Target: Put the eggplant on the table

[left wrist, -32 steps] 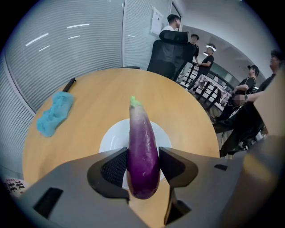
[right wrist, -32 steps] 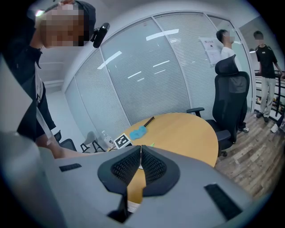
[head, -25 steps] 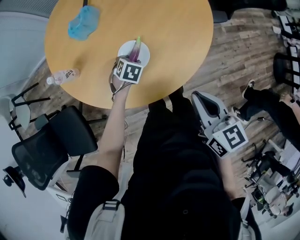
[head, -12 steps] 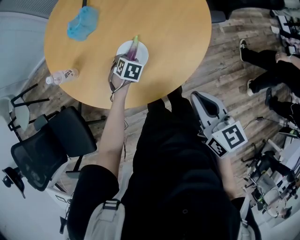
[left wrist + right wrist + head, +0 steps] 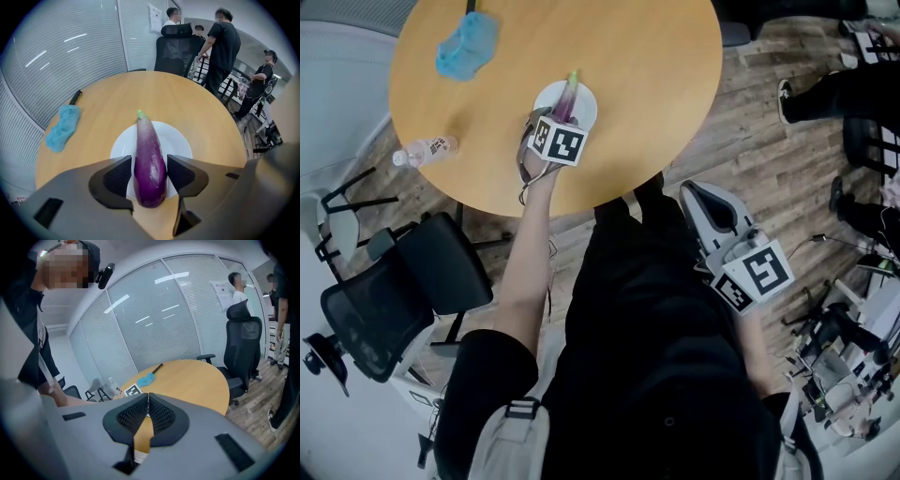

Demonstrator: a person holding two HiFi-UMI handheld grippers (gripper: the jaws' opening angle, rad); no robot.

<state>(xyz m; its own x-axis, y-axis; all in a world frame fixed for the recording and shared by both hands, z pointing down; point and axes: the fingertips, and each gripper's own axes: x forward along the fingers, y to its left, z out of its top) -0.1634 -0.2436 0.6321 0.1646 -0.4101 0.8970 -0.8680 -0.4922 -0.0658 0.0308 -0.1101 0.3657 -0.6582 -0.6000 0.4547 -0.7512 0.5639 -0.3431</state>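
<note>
Left claw point(image 5: 150, 176) still clasping eggplant point(image 5: 149, 150) on plate point(image 5: 180, 140), right claw point(image 5: 148, 411) still closed

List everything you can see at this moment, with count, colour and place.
table: 1, light wood, round, centre of the room
plate: 1, white, on the table near the person's edge
eggplant: 1, purple with a green stem, lying on the plate
cloth: 1, blue, far left of the table
bottle: 1, clear, on its side at the table's left edge
office chairs: at least 2, black, around the table
bystanders: several, dark clothes, beyond the table
left gripper: grey, jaws closed on the eggplant's sides
right gripper: grey, jaws together, empty, held off the table
</note>
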